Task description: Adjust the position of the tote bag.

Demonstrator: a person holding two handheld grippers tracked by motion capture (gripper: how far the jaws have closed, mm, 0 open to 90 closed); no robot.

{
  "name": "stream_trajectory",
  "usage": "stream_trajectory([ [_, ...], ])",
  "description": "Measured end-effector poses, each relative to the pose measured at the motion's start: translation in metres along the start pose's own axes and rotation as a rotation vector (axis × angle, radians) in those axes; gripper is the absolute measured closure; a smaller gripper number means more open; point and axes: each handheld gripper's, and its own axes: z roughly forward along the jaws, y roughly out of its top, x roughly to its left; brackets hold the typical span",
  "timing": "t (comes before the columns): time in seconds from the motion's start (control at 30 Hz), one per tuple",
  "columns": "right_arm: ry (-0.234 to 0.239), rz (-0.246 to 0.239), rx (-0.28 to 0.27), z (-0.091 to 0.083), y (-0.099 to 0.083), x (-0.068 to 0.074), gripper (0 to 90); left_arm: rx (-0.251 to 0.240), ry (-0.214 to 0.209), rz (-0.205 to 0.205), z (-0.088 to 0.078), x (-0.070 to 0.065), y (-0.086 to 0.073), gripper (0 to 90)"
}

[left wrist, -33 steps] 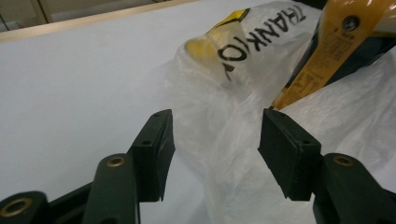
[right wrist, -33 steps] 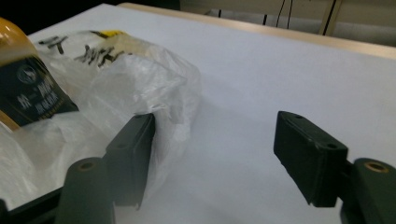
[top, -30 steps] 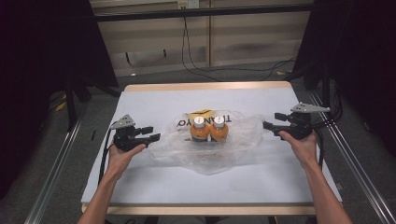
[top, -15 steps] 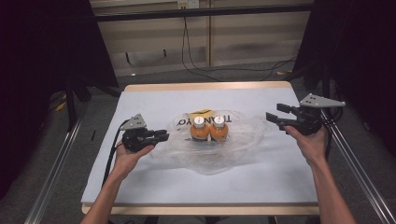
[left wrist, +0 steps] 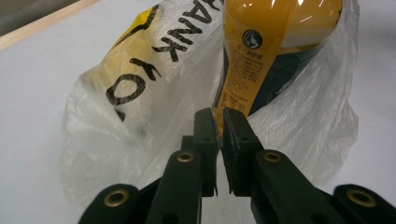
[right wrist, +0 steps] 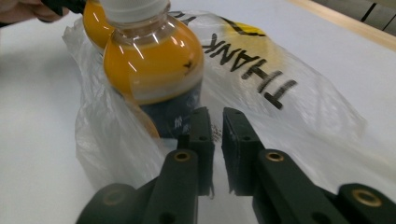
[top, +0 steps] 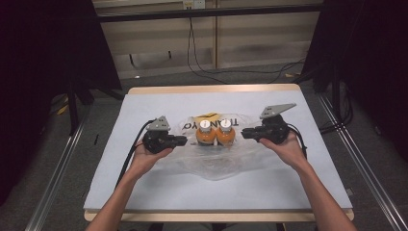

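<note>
On the white table [top: 159, 192], I see my left gripper [top: 184, 140] and right gripper [top: 244, 133], jaws just closing, apparently pinching the clear printed plastic bag [top: 226, 163] around two orange bottles [top: 215, 134].

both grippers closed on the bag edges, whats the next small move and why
Probably lift both grippers a little: the left gripper and right gripper have just closed on the clear plastic bag either side of the two orange bottles, which stand on the film.

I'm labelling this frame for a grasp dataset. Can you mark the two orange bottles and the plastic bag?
Left orange bottle [top: 204, 135]: high view, on its orange shoulder below the white cap.
Right orange bottle [top: 225, 135]: high view, on its orange shoulder.
Plastic bag [top: 226, 166]: high view, on the clear film lying flat nearer the person.
</note>
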Motion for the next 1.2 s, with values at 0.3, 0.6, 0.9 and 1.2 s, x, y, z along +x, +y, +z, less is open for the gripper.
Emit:
stream_trajectory([
  [0.3,0.047,-0.059,0.160,0.030,0.028,-0.009,90.0,0.088,-0.031,0.049,0.016,0.003,0.016,89.1],
  [0.6,0.092,-0.072,0.358,0.063,0.019,-0.012,90.0,0.178,-0.069,0.045,0.049,0.005,0.005,90.0],
  [0.9,0.096,-0.080,0.457,0.080,0.006,-0.015,90.0,0.255,-0.058,0.066,0.061,0.004,-0.001,90.0],
  [1.2,0.044,-0.111,0.449,0.080,-0.001,-0.015,90.0,0.295,-0.029,0.060,0.060,0.002,-0.012,89.4],
])
